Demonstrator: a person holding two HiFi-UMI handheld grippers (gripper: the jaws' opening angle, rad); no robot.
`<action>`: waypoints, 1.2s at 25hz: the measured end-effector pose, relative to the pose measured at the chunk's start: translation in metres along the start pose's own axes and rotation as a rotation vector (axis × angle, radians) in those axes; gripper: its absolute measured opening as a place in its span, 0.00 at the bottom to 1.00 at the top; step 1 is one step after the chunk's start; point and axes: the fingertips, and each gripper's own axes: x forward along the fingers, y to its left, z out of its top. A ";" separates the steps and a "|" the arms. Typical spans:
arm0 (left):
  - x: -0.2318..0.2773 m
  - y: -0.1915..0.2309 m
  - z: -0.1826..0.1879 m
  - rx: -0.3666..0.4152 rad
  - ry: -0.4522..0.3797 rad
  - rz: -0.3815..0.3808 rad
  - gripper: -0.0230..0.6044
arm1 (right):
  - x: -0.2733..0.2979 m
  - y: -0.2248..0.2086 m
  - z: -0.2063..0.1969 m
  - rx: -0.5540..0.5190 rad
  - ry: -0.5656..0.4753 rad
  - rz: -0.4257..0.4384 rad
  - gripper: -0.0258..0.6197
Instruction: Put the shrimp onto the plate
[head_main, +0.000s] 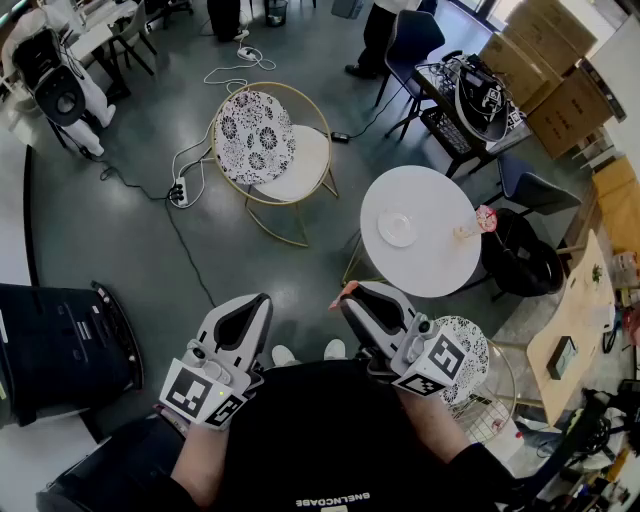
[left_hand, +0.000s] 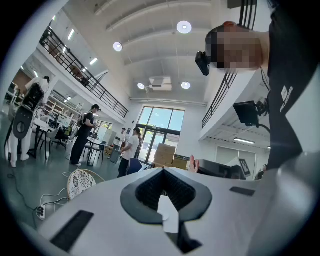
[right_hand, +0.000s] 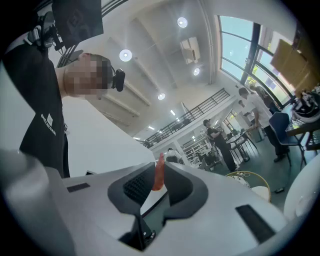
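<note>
An orange-pink shrimp (head_main: 347, 289) sticks up from the tip of my right gripper (head_main: 345, 297), which is shut on it and held close to my body. In the right gripper view the shrimp (right_hand: 158, 175) stands upright between the dark pads of the right gripper (right_hand: 159, 167). My left gripper (head_main: 264, 298) is beside it at the left, shut with nothing in it; in its own view the left gripper (left_hand: 163, 171) points up at the ceiling. The small white plate (head_main: 397, 229) lies on a round white table (head_main: 430, 265), ahead and to the right of both grippers.
A glass with a pink thing (head_main: 472, 227) stands on the table's right side. A gold-framed chair with a patterned cushion (head_main: 262, 140) stands ahead, a dark chair (head_main: 520, 258) beyond the table, a patterned chair (head_main: 470, 350) by my right hand. Cables and a power strip (head_main: 180, 190) lie on the floor.
</note>
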 end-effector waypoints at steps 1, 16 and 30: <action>0.000 0.000 0.000 0.008 -0.003 0.004 0.04 | 0.000 0.000 -0.001 0.005 0.003 0.000 0.14; -0.024 0.018 -0.012 -0.028 -0.003 0.009 0.05 | 0.004 -0.002 -0.012 0.044 -0.015 -0.076 0.14; -0.038 0.046 -0.040 -0.056 0.073 0.054 0.05 | -0.010 -0.014 -0.025 0.036 -0.015 -0.172 0.14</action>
